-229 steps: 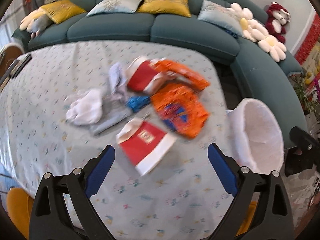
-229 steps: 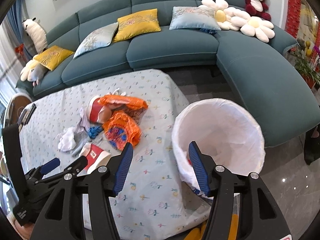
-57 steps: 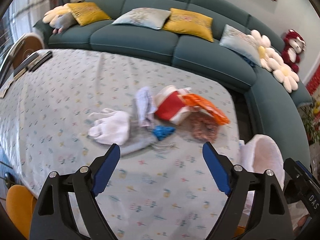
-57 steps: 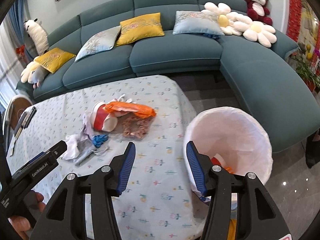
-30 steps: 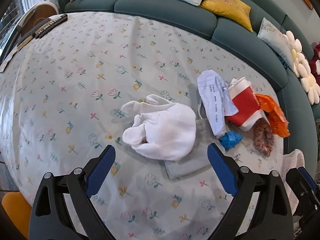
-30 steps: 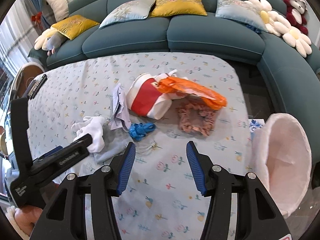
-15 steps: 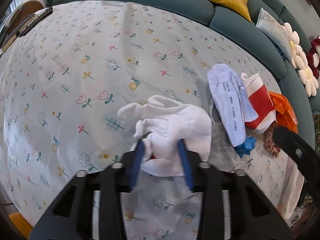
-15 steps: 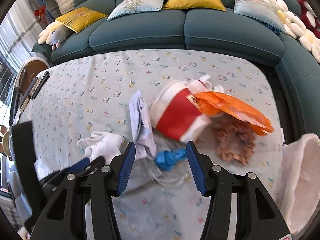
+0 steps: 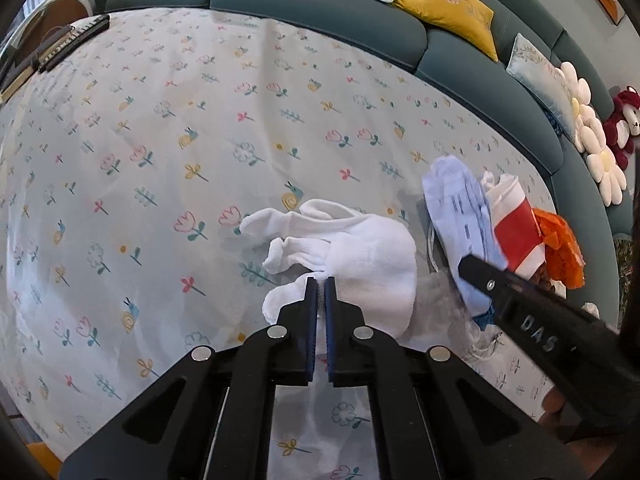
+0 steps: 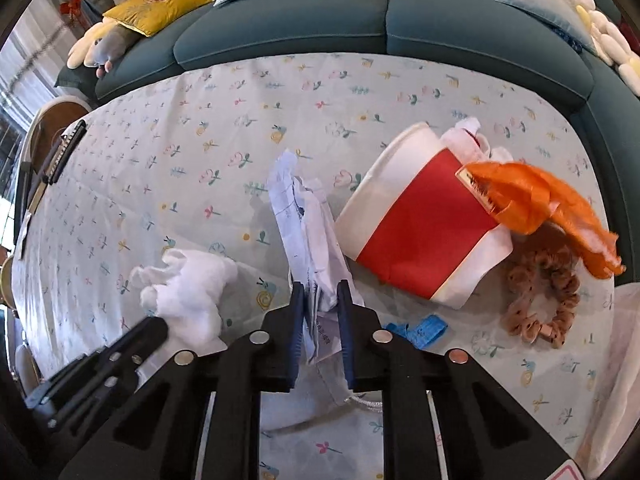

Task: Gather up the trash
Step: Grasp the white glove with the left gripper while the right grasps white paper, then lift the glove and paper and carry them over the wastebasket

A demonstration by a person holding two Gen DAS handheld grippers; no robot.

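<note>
My left gripper (image 9: pixel 320 285) is shut on a crumpled white cloth (image 9: pixel 360 256) lying on the floral tablecloth (image 9: pixel 160 140); the cloth also shows in the right wrist view (image 10: pixel 192 292). My right gripper (image 10: pixel 321 294) is shut on a crumpled white and blue paper wrapper (image 10: pixel 308 224), seen too in the left wrist view (image 9: pixel 460 208). Beside it lie a red and white paper cup (image 10: pixel 420 224), an orange plastic wrapper (image 10: pixel 536 204), a brown scrunchie (image 10: pixel 540 296) and a blue scrap (image 10: pixel 424 330).
A teal sofa (image 10: pixel 360 20) with yellow and pale blue cushions curves behind the table. The white bin liner's edge (image 10: pixel 620 360) shows at the right table edge. Dark remotes (image 9: pixel 60 48) lie at the table's far left. A grey pouch (image 9: pixel 436 312) lies under the wrapper.
Both grippers have moved down to the table. The left jaws have closed fully on the white cloth. The right jaws have closed on the paper wrapper.
</note>
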